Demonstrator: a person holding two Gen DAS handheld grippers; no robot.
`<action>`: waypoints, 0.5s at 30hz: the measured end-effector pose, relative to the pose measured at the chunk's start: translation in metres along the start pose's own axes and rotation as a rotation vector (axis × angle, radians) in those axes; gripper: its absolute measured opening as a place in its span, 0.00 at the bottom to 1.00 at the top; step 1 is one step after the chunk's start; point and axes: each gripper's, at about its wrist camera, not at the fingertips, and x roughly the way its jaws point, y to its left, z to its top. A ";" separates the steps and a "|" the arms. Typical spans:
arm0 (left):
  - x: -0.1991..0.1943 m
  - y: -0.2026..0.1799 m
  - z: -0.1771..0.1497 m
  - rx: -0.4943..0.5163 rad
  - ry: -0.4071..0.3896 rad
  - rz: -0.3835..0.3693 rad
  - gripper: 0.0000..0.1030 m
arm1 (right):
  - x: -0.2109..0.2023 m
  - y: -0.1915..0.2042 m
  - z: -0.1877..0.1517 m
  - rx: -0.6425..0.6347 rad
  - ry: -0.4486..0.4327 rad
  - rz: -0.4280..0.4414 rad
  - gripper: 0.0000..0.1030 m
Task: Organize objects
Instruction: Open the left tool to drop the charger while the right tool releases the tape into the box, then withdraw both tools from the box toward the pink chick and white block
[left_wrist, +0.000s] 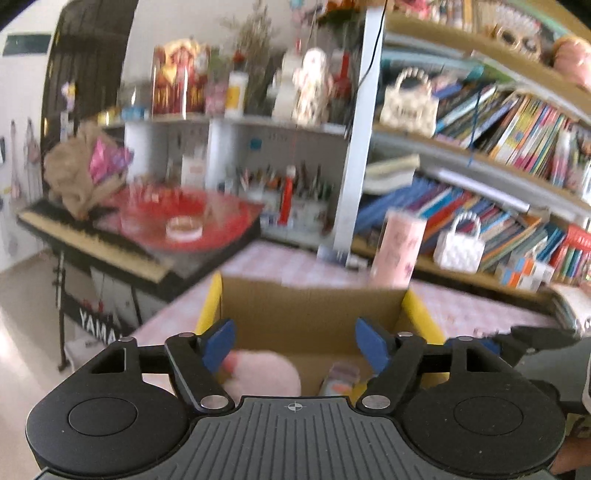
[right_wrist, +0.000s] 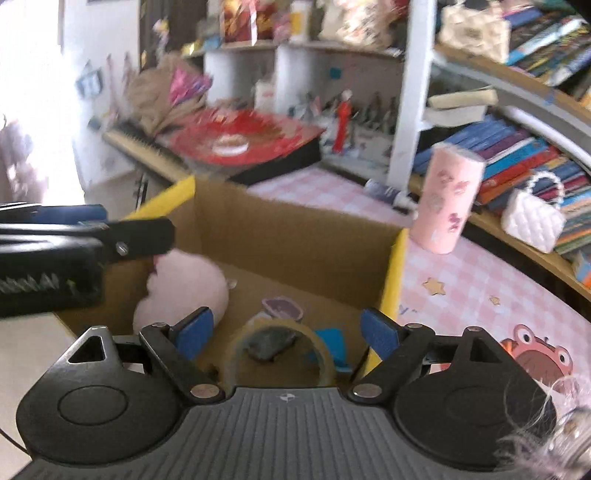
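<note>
Two grippers are hovering over the open cardboard box (right_wrist: 295, 236), and both are standing with jaws apart and nothing between the blue pads: the left gripper (left_wrist: 295, 345) is looking down at the box's near edge, and the right gripper (right_wrist: 286, 334) is sitting just beside it, at three o'clock of the left one. Inside the box, a pink plush toy (right_wrist: 184, 291) is lying at nine o'clock, a roll of clear tape (right_wrist: 277, 350) is resting at six o'clock close under the right jaws, and a few small flat items, too blurred to name, are lying at the middle. Still outside, a pink patterned cup (right_wrist: 448, 203) is standing upright on the checked tablecloth (right_wrist: 461, 288) at about two o'clock of the box, well apart from both tools. Judging from this, the cup is looking like the next thing to gather. Doing that well is meaning keeping the right jaws wide, approaching the cup level at its middle rather than its rim, squeezing gently so it is not tipping, and lifting clear of the yellow-edged wall (right_wrist: 395, 280) before lowering.
</note>
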 end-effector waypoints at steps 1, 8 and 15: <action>-0.005 -0.002 0.003 -0.002 -0.016 -0.002 0.77 | -0.007 -0.001 0.000 0.014 -0.022 -0.010 0.84; -0.039 -0.008 -0.003 0.017 -0.053 -0.023 0.80 | -0.048 0.006 -0.004 0.064 -0.107 -0.075 0.84; -0.065 0.007 -0.027 -0.008 -0.001 -0.001 0.80 | -0.071 0.024 -0.028 0.109 -0.107 -0.149 0.84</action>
